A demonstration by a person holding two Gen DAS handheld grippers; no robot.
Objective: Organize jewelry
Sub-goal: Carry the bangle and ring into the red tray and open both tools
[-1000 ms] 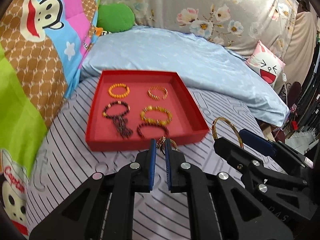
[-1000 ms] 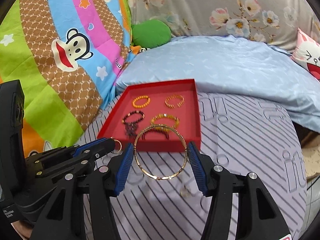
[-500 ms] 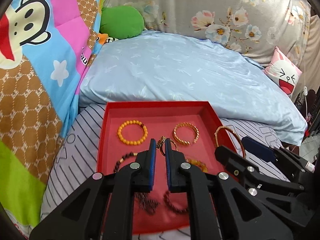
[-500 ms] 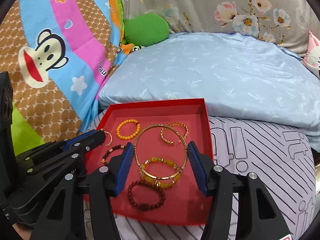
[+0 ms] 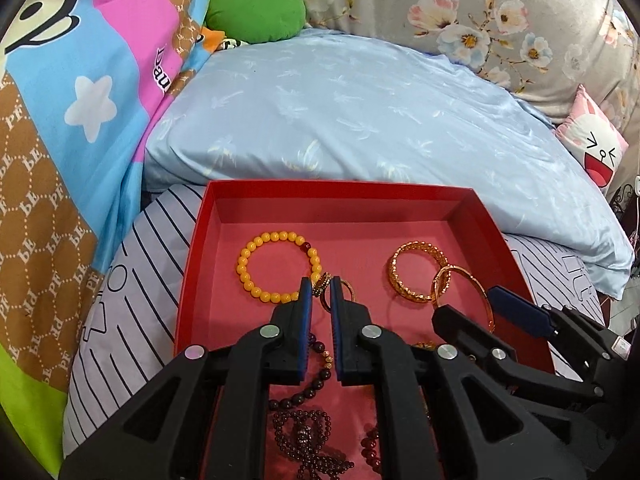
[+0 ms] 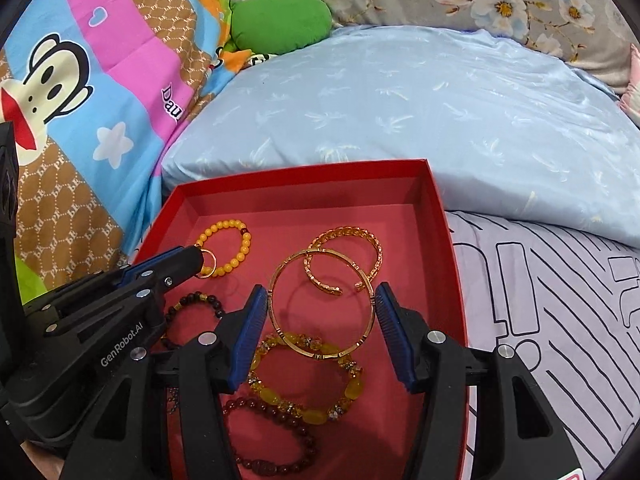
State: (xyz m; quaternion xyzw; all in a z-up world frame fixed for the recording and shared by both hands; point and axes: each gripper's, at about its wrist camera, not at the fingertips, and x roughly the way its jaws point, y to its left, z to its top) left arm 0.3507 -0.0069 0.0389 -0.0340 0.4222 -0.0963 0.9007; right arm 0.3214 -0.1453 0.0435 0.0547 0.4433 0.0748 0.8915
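A red tray [image 5: 192, 264] [image 6: 444, 240] lies on the striped bedsheet. It holds an orange bead bracelet [image 5: 256, 248] [image 6: 224, 228], a gold cuff [image 5: 416, 276] [image 6: 348, 236], a yellow bead bracelet [image 6: 308, 400], a dark red bead bracelet [image 6: 272, 460] and a dark bead bracelet [image 5: 304, 436] [image 6: 192, 300]. My left gripper [image 5: 320, 292] [image 6: 200, 258] is shut on a small gold ring [image 5: 322, 280] [image 6: 208, 264] above the tray's left part. My right gripper [image 6: 320, 312] [image 5: 464, 300] is shut on a thin gold bangle [image 6: 280, 316] [image 5: 480, 288], above the tray's middle.
A light blue pillow [image 5: 360, 112] lies just behind the tray. A colourful monkey-print quilt [image 6: 80, 80] rises on the left, with a green plush [image 5: 256, 8] behind. Striped sheet [image 6: 560, 320] extends to the right of the tray.
Both grippers have moved forward from the sheet in front of the tray to above its inside, and lower, each still holding its piece.
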